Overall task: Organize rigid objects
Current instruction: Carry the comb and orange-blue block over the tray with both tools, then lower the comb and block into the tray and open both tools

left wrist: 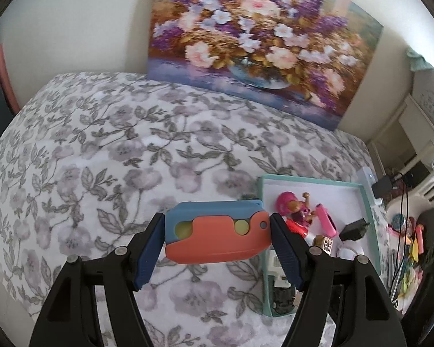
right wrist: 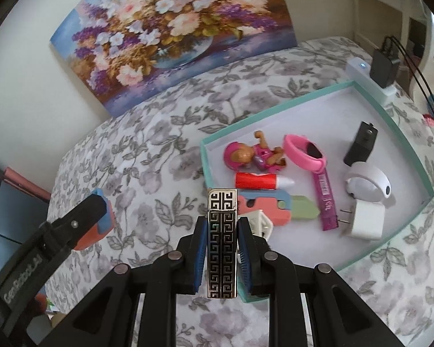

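Left wrist view: your left gripper (left wrist: pixel 217 231) is clamped end to end on a blue-and-orange block toy (left wrist: pixel 217 230), its jaws set wide because the piece is long. The toy hangs above the floral bedspread (left wrist: pixel 101 144), just left of the teal-rimmed box (left wrist: pixel 371 225). Inside the box you can see a pink figurine (left wrist: pixel 289 205) and a black adapter (left wrist: pixel 357 228), among other pieces. To deposit cleanly, carry the toy rightward over the near rim before lowering; it must clear the wall, not strike it.

Right wrist view: your right gripper (right wrist: pixel 221 240) is closed tight on a slim case with a black-and-silver key pattern (right wrist: pixel 222 240), held upright along the pads. It sits over the box's (right wrist: pixel 390 121) near-left corner. Below lie a red tube (right wrist: pixel 260 180), a pink band (right wrist: pixel 305 151), a white plug (right wrist: pixel 364 221) and a second block toy (right wrist: pixel 263 206). The far right floor of the box looks free; in my judgement, aim there, lower until the case nearly touches, then part the jaws. Keep both tools apart during release, since the left gripper (right wrist: pixel 101 214) stands near on that side.
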